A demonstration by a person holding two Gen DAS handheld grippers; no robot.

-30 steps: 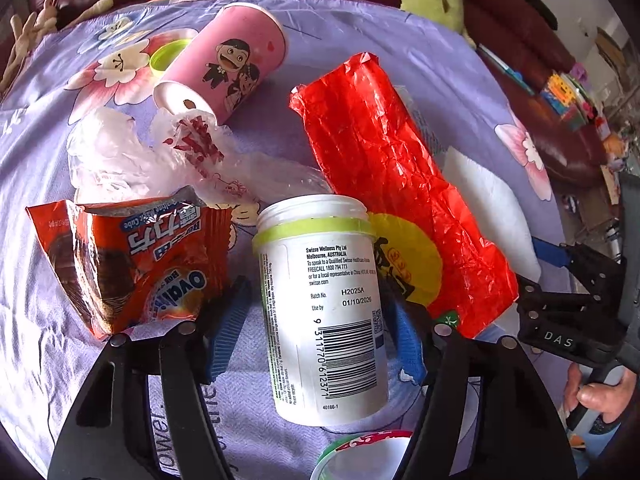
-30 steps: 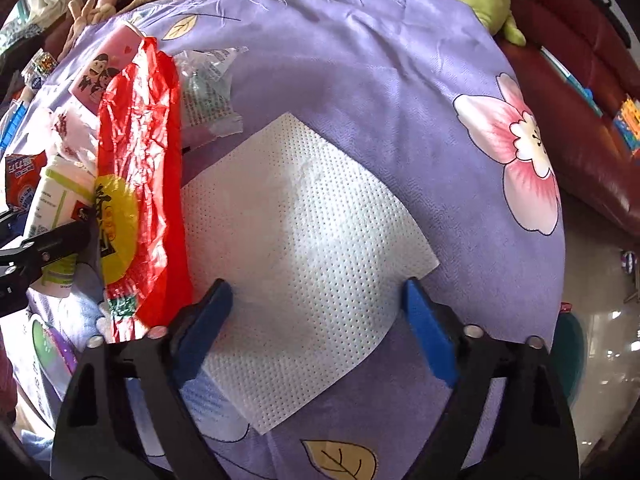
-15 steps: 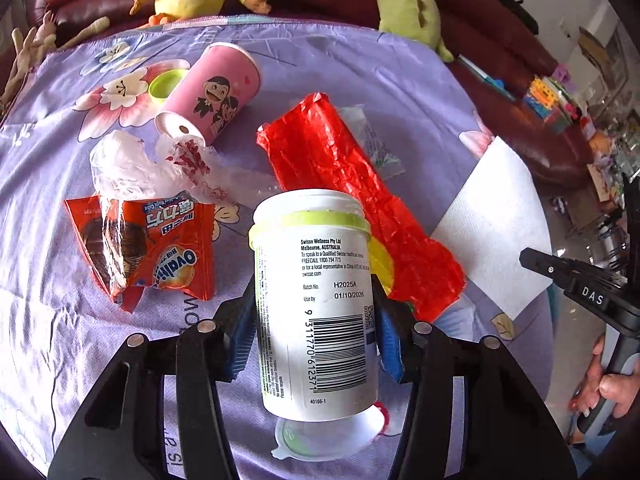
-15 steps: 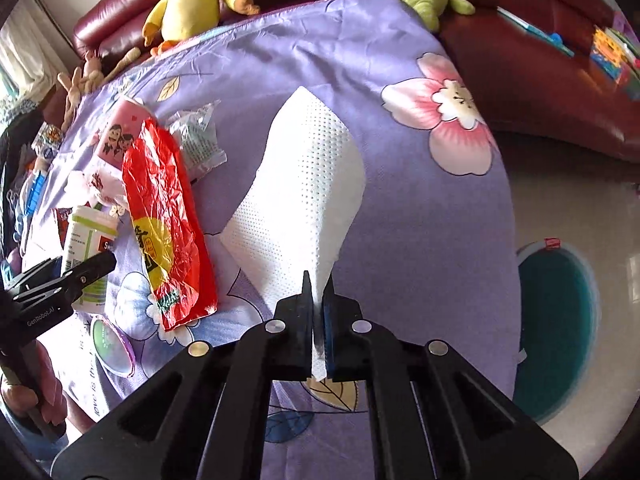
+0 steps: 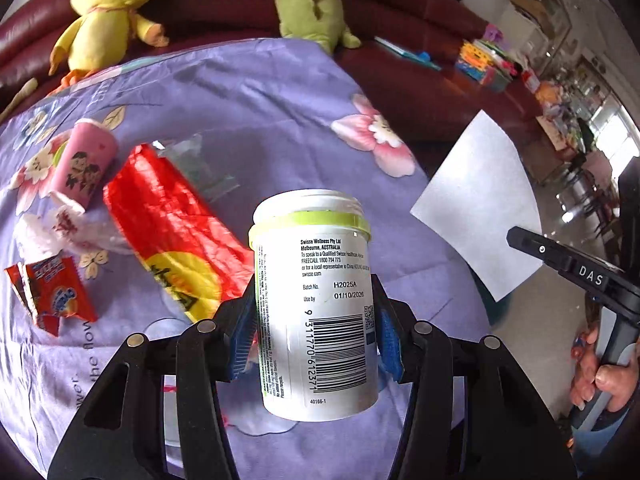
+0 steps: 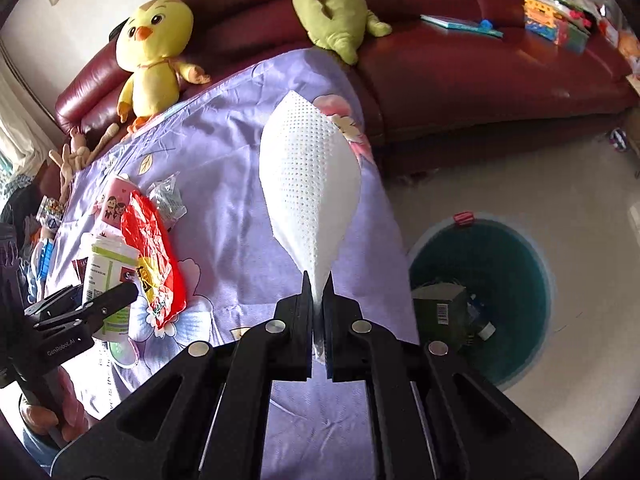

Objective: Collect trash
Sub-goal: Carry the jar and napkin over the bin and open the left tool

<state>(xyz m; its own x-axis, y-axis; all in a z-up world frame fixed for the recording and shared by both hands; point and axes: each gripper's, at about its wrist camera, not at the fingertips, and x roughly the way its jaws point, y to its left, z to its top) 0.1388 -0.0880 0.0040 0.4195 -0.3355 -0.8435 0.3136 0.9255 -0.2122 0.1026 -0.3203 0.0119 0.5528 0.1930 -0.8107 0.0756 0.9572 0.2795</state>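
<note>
L gripper (image 5: 314,344) clamping bottle (image 5: 316,300)

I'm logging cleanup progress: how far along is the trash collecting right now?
Done: a green box already lies in the teal bin. In hand: left gripper holds the white bottle; right gripper pinches the paper towel. Left on the cloth: red wrapper, pink cup, snack packet.

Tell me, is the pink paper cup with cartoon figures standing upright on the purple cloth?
No. The pink paper cup lies on its side beside the red plastic wrapper.
</note>
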